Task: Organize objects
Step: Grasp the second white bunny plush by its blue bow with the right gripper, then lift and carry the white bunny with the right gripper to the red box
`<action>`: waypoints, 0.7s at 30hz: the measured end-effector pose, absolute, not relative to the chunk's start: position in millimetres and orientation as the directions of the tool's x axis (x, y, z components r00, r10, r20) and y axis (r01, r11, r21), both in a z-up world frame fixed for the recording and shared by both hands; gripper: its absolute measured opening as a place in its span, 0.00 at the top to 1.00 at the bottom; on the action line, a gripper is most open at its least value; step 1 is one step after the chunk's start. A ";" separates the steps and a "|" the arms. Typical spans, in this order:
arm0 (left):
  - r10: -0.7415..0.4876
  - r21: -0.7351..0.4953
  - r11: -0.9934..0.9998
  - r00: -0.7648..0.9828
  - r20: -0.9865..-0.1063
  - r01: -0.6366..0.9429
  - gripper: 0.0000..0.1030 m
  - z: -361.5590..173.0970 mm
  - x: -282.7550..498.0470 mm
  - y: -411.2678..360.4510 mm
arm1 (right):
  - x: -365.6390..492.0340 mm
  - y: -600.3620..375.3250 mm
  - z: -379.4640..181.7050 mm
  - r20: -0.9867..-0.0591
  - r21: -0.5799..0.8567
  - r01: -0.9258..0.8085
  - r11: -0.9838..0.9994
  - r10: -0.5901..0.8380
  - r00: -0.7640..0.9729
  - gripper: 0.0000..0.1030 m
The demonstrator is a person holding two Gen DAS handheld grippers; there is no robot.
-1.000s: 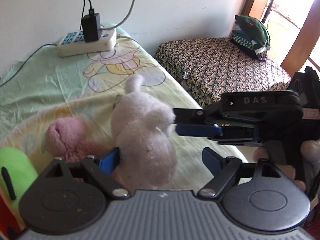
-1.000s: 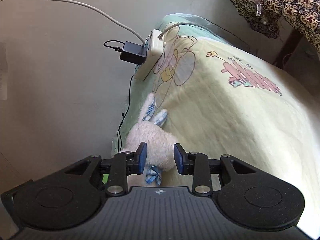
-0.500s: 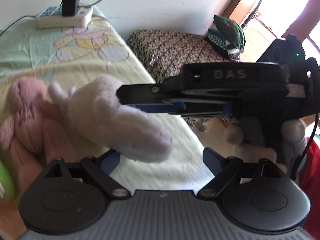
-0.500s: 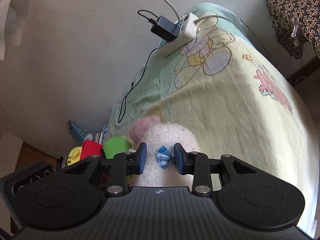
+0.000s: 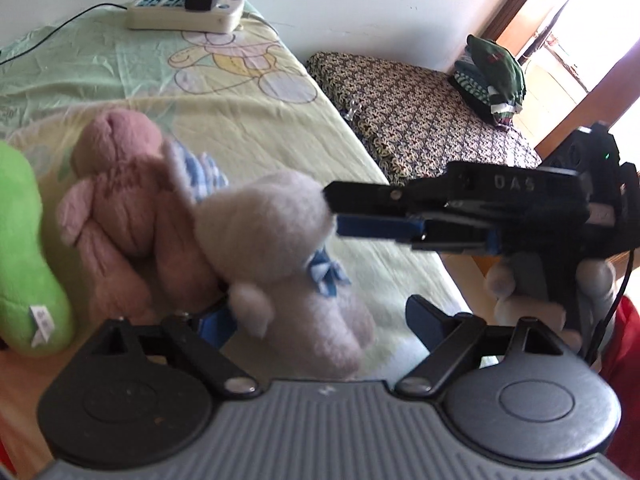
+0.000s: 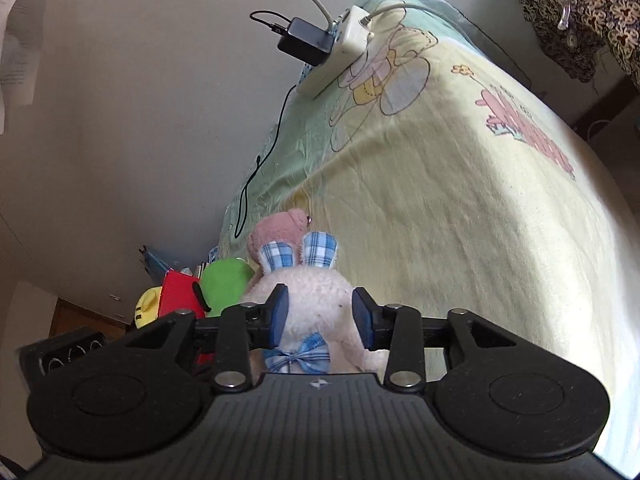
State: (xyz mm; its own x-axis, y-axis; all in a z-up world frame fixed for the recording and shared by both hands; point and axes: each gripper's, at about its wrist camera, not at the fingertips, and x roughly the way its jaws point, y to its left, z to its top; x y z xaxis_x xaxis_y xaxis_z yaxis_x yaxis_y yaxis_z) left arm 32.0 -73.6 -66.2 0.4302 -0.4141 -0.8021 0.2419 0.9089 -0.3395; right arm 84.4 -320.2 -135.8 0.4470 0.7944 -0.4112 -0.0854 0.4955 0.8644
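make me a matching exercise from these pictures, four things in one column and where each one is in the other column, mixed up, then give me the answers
Things:
1. white plush rabbit with blue plaid ears
2. pink plush toy
3. white power strip with a black adapter
4. folded green clothes

Places:
A. far end of the bed, by the wall
B. on the patterned cloth-covered surface beside the bed
C. between the blue pads of the right gripper
D. lying on the bed against the rabbit, next to a green plush toy

Pairs: 1-C, 2-D, 3-A, 4-B
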 end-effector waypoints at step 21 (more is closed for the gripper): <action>-0.379 -0.302 0.923 0.437 -0.816 0.238 0.19 -58.9 -4.3 -64.9 | 57.2 -297.9 -133.9 -0.271 0.945 -0.110 0.309 0.925 0.268 0.53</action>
State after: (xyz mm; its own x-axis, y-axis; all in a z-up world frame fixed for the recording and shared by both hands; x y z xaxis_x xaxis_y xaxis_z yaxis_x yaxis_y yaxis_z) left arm -4.3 -64.9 -58.9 0.4369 -0.3793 -0.8156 0.2376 0.9232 -0.3020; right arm 57.2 -297.9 -133.9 0.2682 0.9245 -0.2708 -0.1104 0.3088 0.9447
